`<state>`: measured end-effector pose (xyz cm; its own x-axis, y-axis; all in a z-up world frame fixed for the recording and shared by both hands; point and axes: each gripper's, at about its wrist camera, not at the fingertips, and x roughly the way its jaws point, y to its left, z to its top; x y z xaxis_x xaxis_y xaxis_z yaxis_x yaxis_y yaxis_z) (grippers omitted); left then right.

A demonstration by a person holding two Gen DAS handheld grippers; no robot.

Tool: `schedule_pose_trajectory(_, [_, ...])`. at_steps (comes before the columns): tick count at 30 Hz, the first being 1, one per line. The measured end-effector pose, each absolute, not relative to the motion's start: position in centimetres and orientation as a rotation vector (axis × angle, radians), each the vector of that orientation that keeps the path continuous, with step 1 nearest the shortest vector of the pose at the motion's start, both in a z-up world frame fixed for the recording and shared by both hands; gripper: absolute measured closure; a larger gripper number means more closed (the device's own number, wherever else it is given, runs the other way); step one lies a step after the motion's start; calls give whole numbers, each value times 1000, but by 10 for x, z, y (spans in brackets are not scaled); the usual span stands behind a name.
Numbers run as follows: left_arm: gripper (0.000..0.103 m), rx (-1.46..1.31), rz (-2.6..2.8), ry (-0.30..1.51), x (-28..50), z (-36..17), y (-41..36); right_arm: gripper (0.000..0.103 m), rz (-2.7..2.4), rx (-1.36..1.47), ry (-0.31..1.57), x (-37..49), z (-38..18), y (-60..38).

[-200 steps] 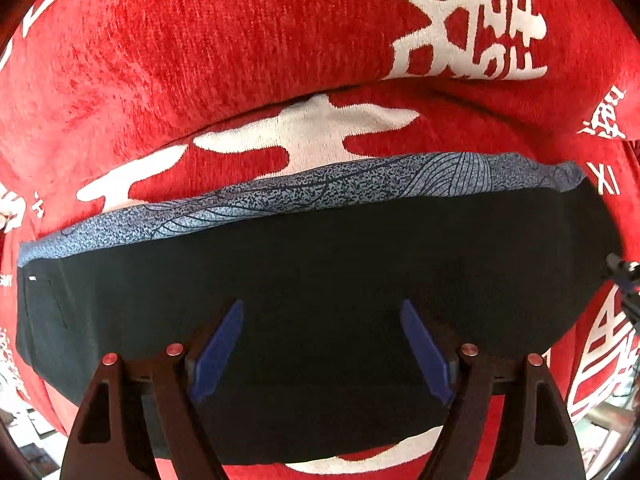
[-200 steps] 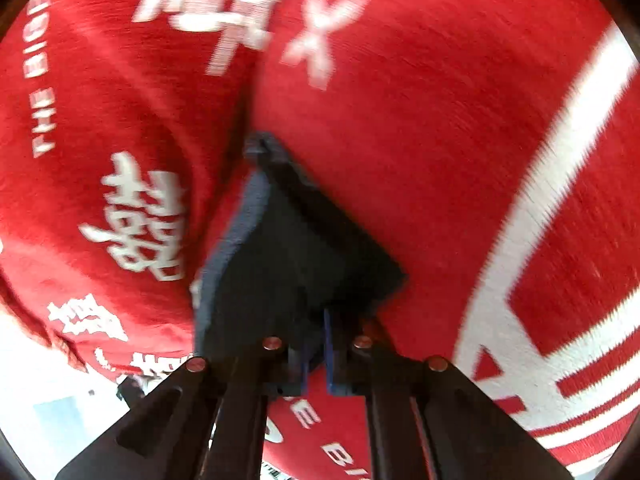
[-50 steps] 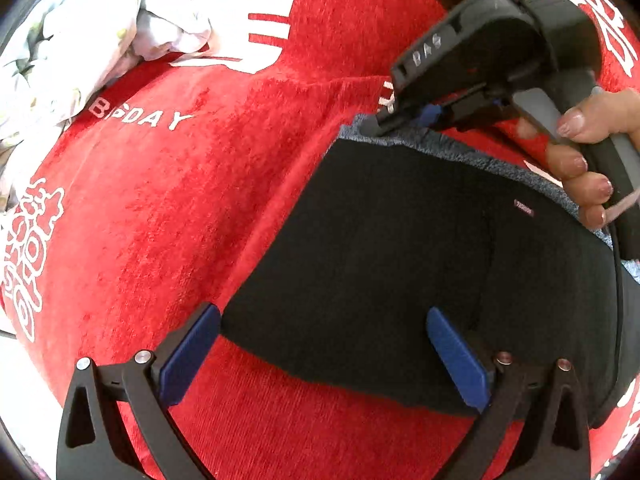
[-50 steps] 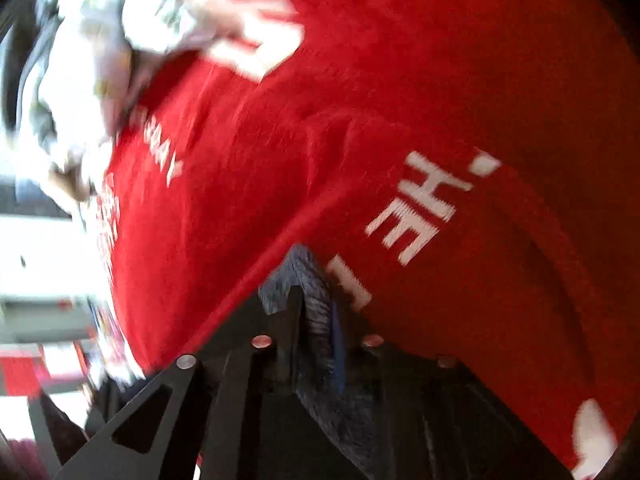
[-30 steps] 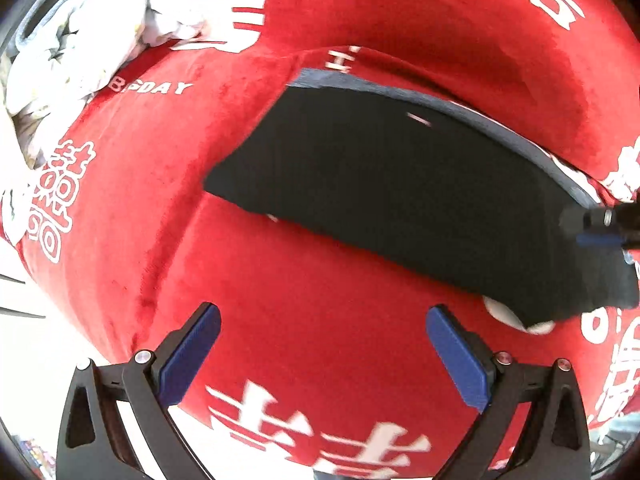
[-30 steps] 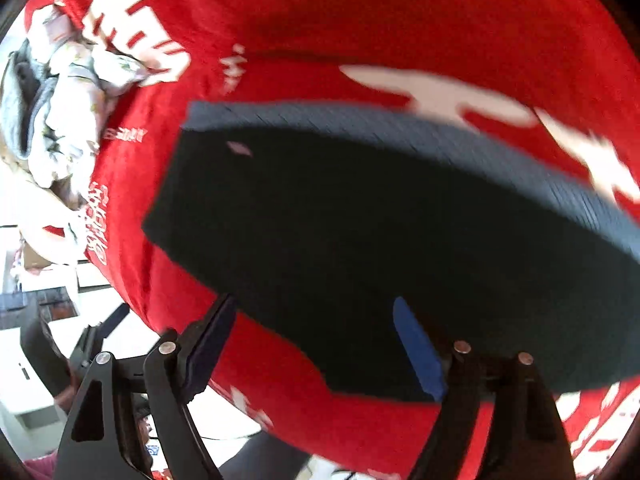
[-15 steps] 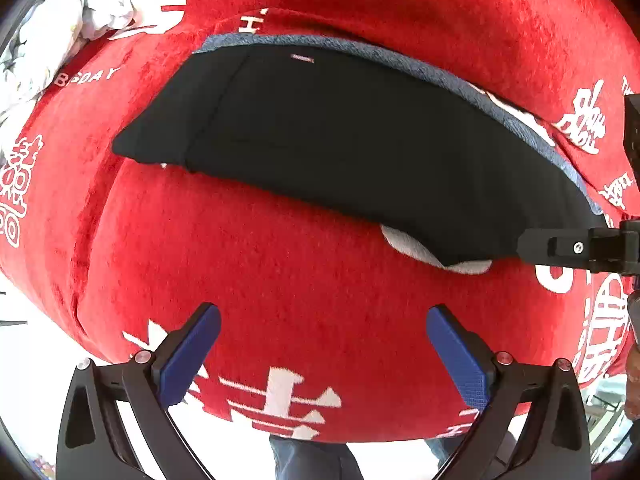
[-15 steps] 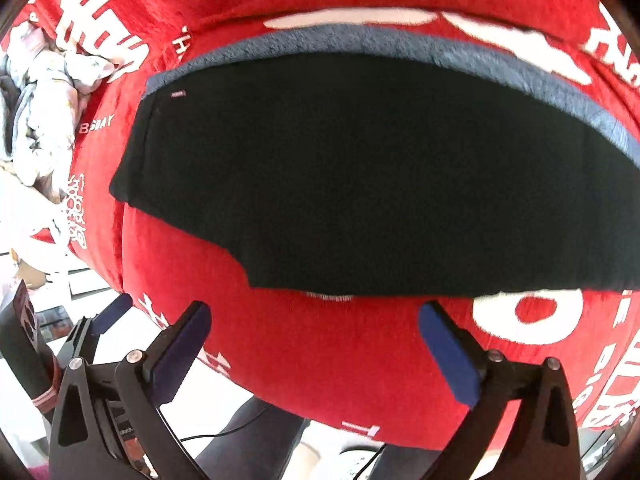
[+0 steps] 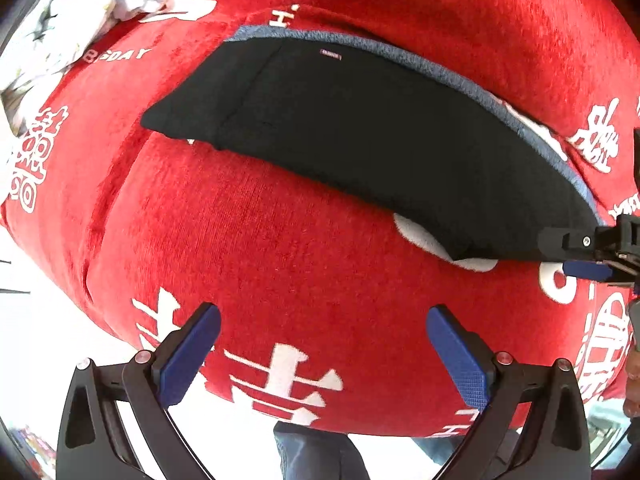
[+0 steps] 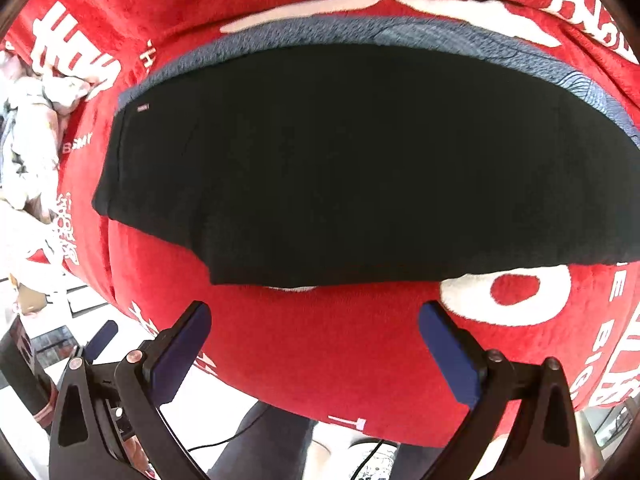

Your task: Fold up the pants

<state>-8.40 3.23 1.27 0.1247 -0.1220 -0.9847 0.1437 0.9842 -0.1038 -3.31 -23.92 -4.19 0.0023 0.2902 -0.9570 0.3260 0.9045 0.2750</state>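
The pants lie folded flat as a black rectangle with a grey-blue patterned edge along the far side, on the red blanket. They also show in the right wrist view. My left gripper is open and empty, held above the blanket's near edge, apart from the pants. My right gripper is open and empty, also near the front edge; one blue fingertip of it shows at the right of the left wrist view.
A crumpled white and grey pile of clothes lies at the far left on the blanket, also in the right wrist view. The blanket's front edge drops to a pale floor. A person's legs stand below.
The right gripper let go of the pants and opened. Both grippers drew back toward the blanket's front edge. The pants stay folded flat.
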Motion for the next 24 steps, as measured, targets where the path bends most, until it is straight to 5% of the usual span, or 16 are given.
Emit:
schedule_pose_trajectory(16, [0, 26, -183, 1450, -196, 60, -105, 0, -259, 480, 1571, -147, -41, -385])
schedule_pose_trajectory(24, [0, 32, -167, 1414, -197, 73, -100, 0, -349, 505, 1638, -153, -60, -393])
